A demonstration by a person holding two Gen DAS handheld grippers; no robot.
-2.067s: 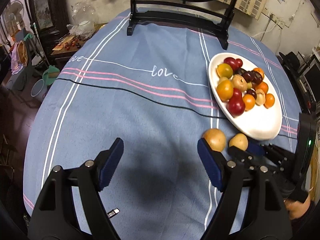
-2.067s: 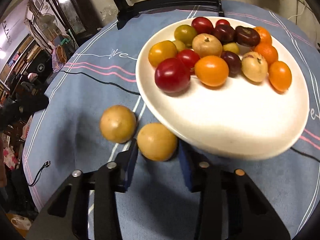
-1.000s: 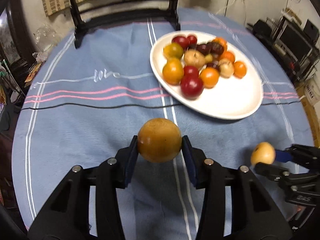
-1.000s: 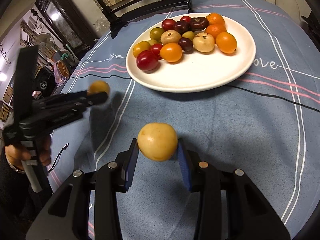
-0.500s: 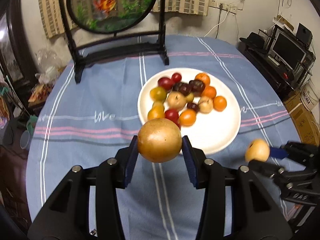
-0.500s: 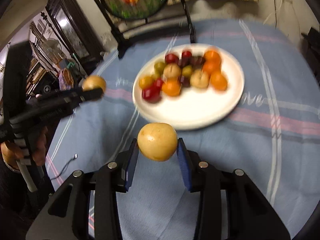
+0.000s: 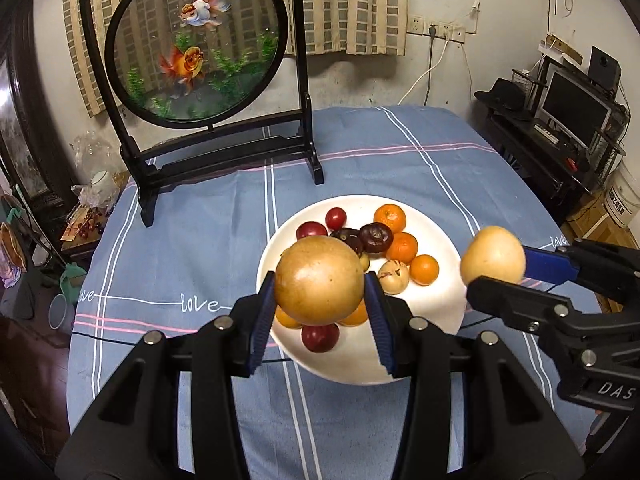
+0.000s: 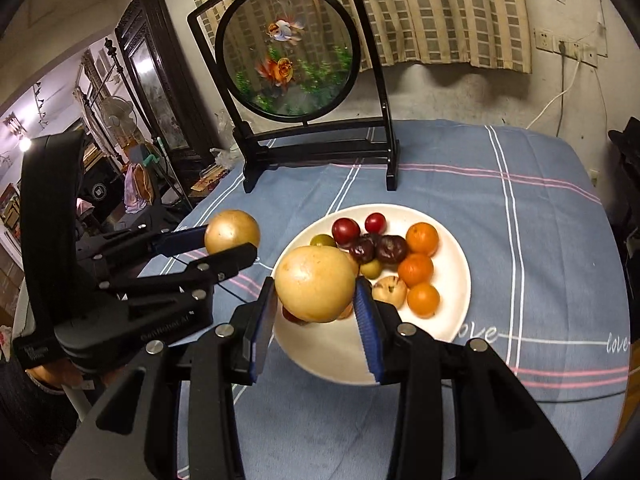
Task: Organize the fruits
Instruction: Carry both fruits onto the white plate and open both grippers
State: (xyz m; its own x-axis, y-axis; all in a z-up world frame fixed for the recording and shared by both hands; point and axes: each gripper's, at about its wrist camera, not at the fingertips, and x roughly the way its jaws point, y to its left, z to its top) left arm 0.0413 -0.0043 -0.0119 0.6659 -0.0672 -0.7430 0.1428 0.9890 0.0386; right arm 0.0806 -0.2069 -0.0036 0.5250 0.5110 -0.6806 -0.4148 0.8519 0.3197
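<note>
Both views are dim and warm, lit from above. A lamp glares at the far left of the right view. Edges bend strongly (fisheye), corners go black. The white plate looks brightest; everything is sharp.

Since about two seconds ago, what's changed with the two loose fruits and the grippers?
Both were taken off the cloth: the left gripper, open then, is shut on the brownish pear, and the right gripper is shut on the paler pear it straddled. Both have been lifted above the table, in front of the white plate. The plate, its pile of fruit and the goldfish screen look unmoved.
</note>
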